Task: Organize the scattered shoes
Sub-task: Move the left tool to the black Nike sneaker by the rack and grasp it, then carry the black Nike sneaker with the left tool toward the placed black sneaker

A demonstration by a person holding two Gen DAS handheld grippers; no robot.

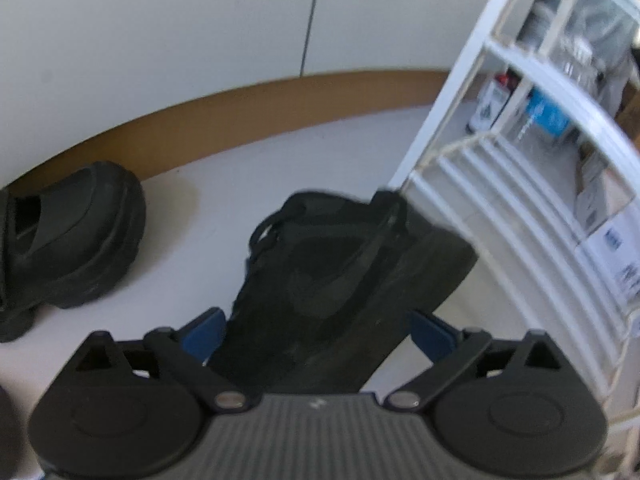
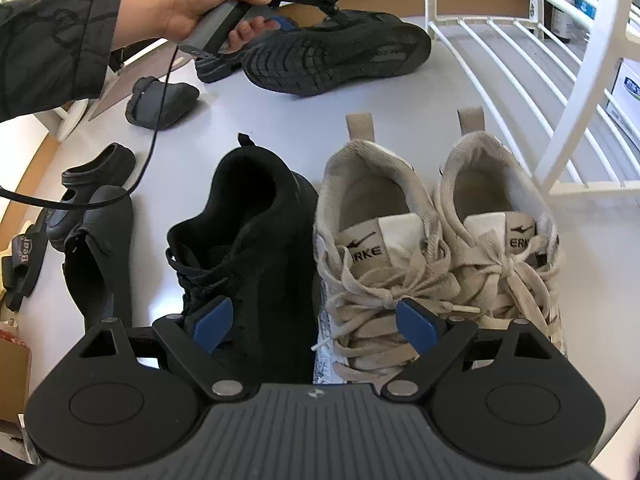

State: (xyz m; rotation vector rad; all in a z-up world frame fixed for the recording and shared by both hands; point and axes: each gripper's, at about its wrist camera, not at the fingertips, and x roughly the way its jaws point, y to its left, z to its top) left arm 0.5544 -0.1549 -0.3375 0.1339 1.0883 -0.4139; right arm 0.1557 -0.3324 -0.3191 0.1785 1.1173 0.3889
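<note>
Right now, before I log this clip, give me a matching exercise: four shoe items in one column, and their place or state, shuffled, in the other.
Things:
1. tilted black sneaker
2. upright black sneaker
3. white sneakers
4. black clog

Places or states:
A. standing right beside the white sneakers
B. alone near the brown strip
C. sole showing, gripped by the left gripper
D. side by side next to the white rack

Pairs: 1-C; 2-A; 3-D; 4-B.
</note>
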